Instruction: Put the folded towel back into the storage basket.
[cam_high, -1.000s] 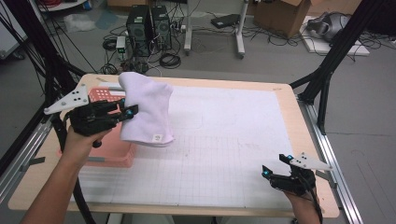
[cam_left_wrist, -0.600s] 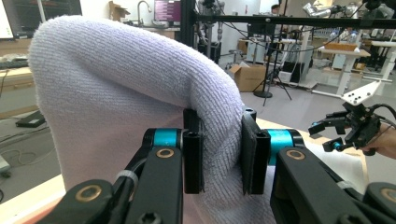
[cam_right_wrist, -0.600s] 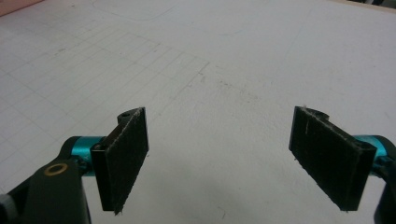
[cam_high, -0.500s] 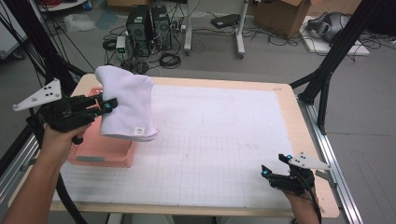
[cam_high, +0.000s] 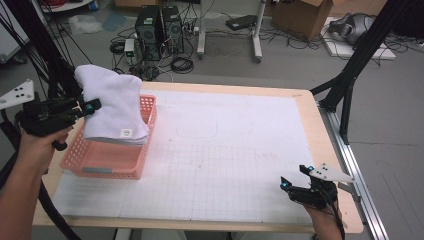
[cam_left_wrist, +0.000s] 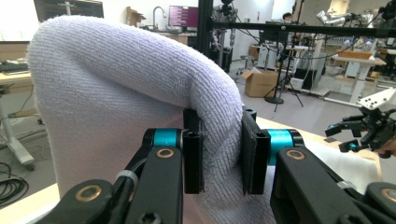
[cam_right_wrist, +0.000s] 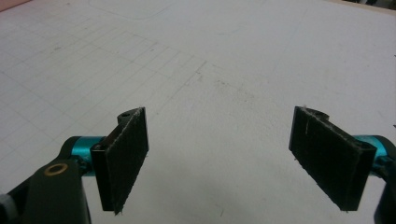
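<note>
Left gripper clamps white towel, seemingly clear above pink basket; right gripper agape, empty.

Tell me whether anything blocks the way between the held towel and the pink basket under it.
Nothing visible does. The left gripper is clamped on the folded white towel, which hangs over the pink basket; the part of the basket in sight holds nothing. The right gripper rests open, far off at the table's near right corner.

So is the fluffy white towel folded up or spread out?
Folded: the fluffy white towel hangs doubled over, layered edges showing, pinched by the left gripper.
</note>
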